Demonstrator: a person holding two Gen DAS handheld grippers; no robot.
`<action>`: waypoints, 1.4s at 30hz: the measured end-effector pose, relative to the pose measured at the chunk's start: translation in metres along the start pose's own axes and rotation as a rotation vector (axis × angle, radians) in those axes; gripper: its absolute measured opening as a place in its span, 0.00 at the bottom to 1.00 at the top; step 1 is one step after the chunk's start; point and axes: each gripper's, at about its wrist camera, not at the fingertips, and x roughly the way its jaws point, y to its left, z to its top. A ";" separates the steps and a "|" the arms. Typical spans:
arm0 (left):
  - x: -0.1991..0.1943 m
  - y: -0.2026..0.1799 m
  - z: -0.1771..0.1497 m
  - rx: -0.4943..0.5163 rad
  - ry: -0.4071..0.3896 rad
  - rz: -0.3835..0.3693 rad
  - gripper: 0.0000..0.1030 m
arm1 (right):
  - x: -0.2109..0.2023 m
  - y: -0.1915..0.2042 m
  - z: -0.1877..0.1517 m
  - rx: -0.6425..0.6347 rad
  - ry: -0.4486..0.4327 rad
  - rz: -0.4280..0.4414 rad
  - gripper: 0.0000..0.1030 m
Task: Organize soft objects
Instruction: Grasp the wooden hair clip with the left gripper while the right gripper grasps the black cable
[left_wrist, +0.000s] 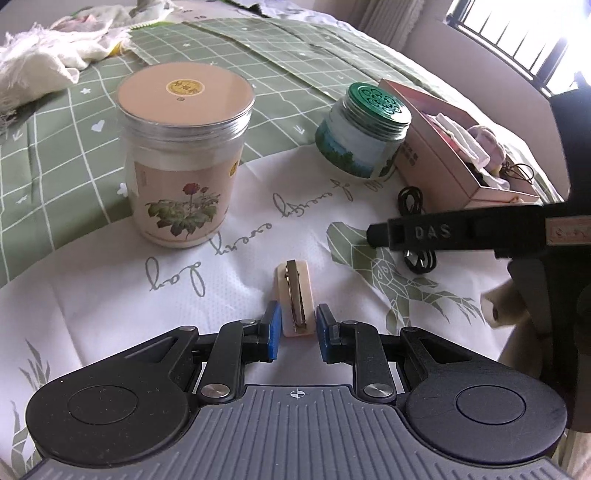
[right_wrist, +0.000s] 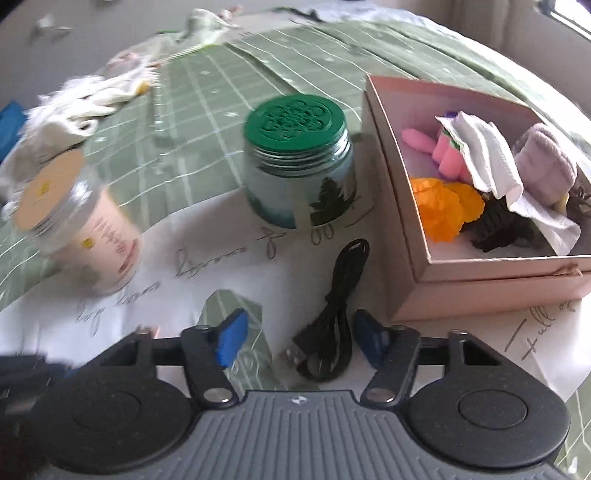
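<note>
A cream hair clip (left_wrist: 294, 295) with a metal clasp lies on the white cloth between the blue pads of my left gripper (left_wrist: 298, 325), which is open around its near end. A coiled black cable (right_wrist: 334, 321) lies between the open fingers of my right gripper (right_wrist: 301, 339). The cable also shows in the left wrist view (left_wrist: 415, 229), partly behind the right gripper's black finger (left_wrist: 424, 232). A pink open box (right_wrist: 417, 258) to the right holds soft things: white tissue (right_wrist: 487, 155), an orange flower (right_wrist: 443, 206), pink pieces, a lilac plush.
A tall clear jar with a beige lid (left_wrist: 184, 155) stands at the left and a short jar with a green lid (left_wrist: 364, 133) in the middle, close to the box (left_wrist: 443, 155). White rags (left_wrist: 40, 62) lie at the far left on the green checked cloth.
</note>
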 end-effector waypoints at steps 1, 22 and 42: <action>0.000 0.000 0.000 -0.001 0.000 -0.001 0.23 | 0.001 0.001 0.002 -0.003 -0.004 -0.013 0.51; 0.006 -0.005 -0.009 0.064 -0.059 0.025 0.24 | -0.049 -0.005 -0.006 -0.122 -0.047 0.061 0.35; 0.011 -0.016 -0.011 0.103 -0.077 0.072 0.24 | -0.013 0.020 -0.023 -0.322 -0.003 0.039 0.16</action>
